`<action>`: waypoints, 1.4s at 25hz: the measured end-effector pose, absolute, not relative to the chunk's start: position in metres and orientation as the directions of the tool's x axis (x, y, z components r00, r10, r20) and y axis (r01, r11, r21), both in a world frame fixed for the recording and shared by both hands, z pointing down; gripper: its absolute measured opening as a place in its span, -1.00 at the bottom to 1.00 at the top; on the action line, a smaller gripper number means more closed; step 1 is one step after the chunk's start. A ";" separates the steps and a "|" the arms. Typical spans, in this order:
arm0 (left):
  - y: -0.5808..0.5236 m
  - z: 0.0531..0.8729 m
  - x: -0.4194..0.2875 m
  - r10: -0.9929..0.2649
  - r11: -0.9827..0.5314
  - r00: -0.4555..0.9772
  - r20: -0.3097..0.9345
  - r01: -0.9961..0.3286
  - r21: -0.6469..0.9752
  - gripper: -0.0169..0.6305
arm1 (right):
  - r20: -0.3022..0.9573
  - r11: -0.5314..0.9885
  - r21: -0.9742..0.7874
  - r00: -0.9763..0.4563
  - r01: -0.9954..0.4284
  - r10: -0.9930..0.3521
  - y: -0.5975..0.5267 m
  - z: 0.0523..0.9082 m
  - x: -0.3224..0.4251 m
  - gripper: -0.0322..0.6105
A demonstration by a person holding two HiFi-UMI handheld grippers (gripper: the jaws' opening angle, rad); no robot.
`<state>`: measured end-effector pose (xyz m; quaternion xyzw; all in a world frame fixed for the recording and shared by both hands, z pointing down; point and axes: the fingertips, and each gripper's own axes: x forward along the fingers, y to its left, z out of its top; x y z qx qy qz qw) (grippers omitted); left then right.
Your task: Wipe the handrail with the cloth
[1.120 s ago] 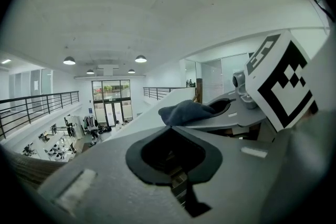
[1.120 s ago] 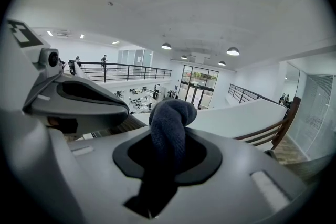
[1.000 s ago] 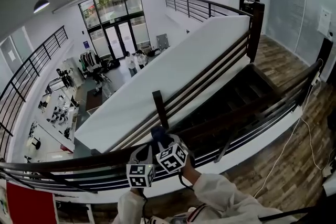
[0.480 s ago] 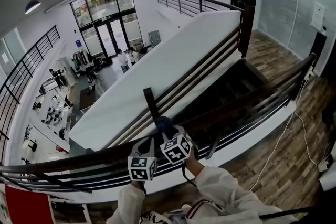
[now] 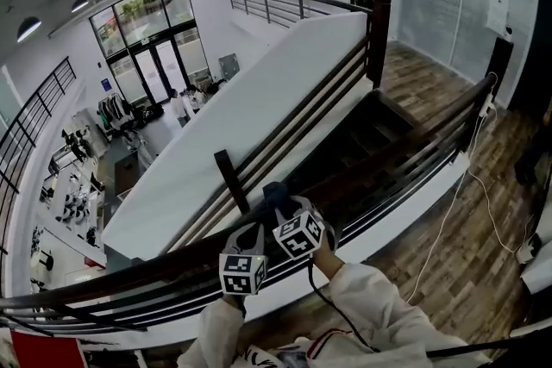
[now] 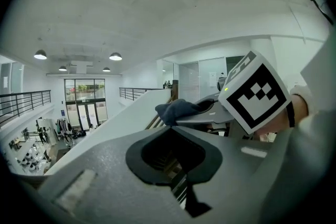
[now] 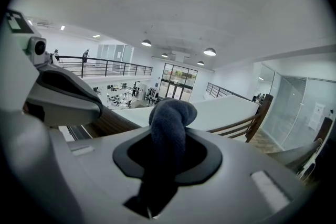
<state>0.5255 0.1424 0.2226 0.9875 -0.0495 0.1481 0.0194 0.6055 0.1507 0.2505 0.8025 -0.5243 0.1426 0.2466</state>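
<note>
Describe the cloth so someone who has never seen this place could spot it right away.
Find the dark wooden handrail that curves along the balcony edge above the lobby. Where the person reaches it, the cloth is the dark blue bunched wad pinched in the right tool, beside the empty left tool. It is the only soft, rumpled thing among hard grey tools and straight rails.
</note>
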 end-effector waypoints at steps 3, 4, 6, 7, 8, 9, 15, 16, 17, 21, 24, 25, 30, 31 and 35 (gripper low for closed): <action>0.157 0.223 0.537 -0.063 -0.997 0.955 0.291 -0.073 0.021 -0.94 | 0.491 -0.353 0.262 0.439 -0.898 -0.752 0.167 0.251 0.630 -0.61; 0.162 0.223 0.540 -0.054 -0.998 0.955 0.293 -0.063 0.020 -0.94 | 0.492 -0.365 0.262 0.448 -0.894 -0.746 0.173 0.250 0.639 -0.61; 0.171 0.221 0.544 -0.039 -0.999 0.954 0.298 -0.047 0.022 -0.94 | 0.491 -0.385 0.270 0.470 -0.883 -0.734 0.185 0.249 0.658 -0.61; 0.175 0.221 0.544 -0.034 -0.999 0.954 0.299 -0.044 0.025 -0.94 | 0.487 -0.391 0.281 0.482 -0.876 -0.728 0.191 0.249 0.666 -0.61; 0.177 0.220 0.544 -0.032 -0.999 0.953 0.301 -0.042 0.029 -0.94 | 0.483 -0.397 0.297 0.495 -0.869 -0.722 0.197 0.249 0.674 -0.61; 0.180 0.220 0.544 -0.031 -0.999 0.953 0.302 -0.043 0.031 -0.94 | 0.480 -0.402 0.312 0.508 -0.861 -0.715 0.204 0.249 0.682 -0.61; 0.189 0.218 0.544 -0.021 -0.999 0.952 0.305 -0.036 0.041 -0.94 | 0.480 -0.463 0.327 0.567 -0.824 -0.670 0.240 0.246 0.730 -0.61; 0.191 0.217 0.543 -0.018 -0.999 0.952 0.307 -0.032 0.041 -0.94 | 0.479 -0.472 0.328 0.575 -0.818 -0.663 0.244 0.245 0.736 -0.61; 0.192 0.217 0.542 -0.014 -0.999 0.950 0.311 -0.028 0.041 -0.94 | 0.478 -0.481 0.331 0.584 -0.812 -0.656 0.247 0.243 0.741 -0.61; 0.198 0.225 0.539 -0.002 -0.999 0.942 0.335 -0.018 0.044 -0.94 | 0.466 -0.511 0.351 0.619 -0.785 -0.632 0.259 0.243 0.761 -0.61; 0.199 0.232 0.534 0.002 -0.999 0.936 0.351 -0.012 0.039 -0.94 | 0.465 -0.535 0.340 0.633 -0.773 -0.619 0.268 0.242 0.771 -0.61; 0.200 0.233 0.532 0.007 -0.999 0.934 0.356 -0.008 0.041 -0.94 | 0.465 -0.542 0.338 0.637 -0.769 -0.614 0.269 0.241 0.775 -0.61; 0.198 0.241 0.529 0.006 -0.999 0.924 0.381 -0.010 0.041 -0.94 | 0.459 -0.563 0.328 0.649 -0.758 -0.607 0.275 0.240 0.791 -0.61; 0.198 0.243 0.529 0.005 -0.999 0.923 0.385 -0.012 0.041 -0.94 | 0.457 -0.566 0.325 0.650 -0.757 -0.607 0.276 0.240 0.793 -0.61; 0.199 0.245 0.522 0.004 -0.999 0.921 0.389 -0.009 0.032 -0.94 | 0.447 -0.583 0.324 0.664 -0.745 -0.600 0.281 0.239 0.796 -0.61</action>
